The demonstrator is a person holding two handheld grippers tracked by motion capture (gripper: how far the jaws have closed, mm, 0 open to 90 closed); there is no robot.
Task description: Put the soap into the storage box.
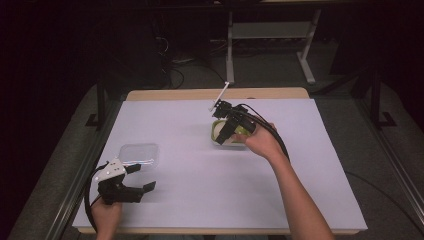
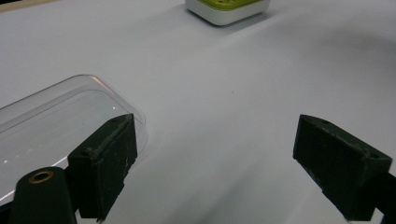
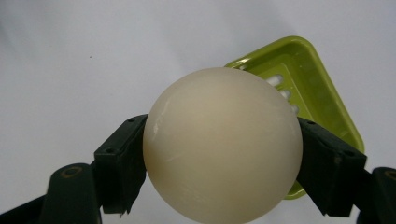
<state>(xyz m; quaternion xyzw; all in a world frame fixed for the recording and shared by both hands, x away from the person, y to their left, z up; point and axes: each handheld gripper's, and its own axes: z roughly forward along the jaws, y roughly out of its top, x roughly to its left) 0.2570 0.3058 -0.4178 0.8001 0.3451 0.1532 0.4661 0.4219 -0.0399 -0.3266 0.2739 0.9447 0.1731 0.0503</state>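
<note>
A smooth cream ball (image 3: 223,135) is clamped between the black jaws of my right gripper (image 3: 223,161). Just behind and below it lies a lime-green dish with a slotted floor (image 3: 327,79). From the high view, that right gripper (image 1: 226,131) hangs over the green dish (image 1: 215,133) in the middle of the table. My left gripper (image 1: 144,177) rests low at the near left, jaws wide apart with nothing between them. A clear plastic lid (image 1: 139,154) lies flat just beyond it. In the left gripper view, the lid (image 2: 46,121) sits behind the left gripper's (image 2: 215,163) left jaw.
A white sheet (image 1: 190,175) covers the table, with a wooden edge (image 1: 175,94) at the far side. Cables trail from both grippers. Desk legs and wires (image 1: 230,45) stand on the dark floor beyond. The dish (image 2: 229,9) shows far off in the left gripper view.
</note>
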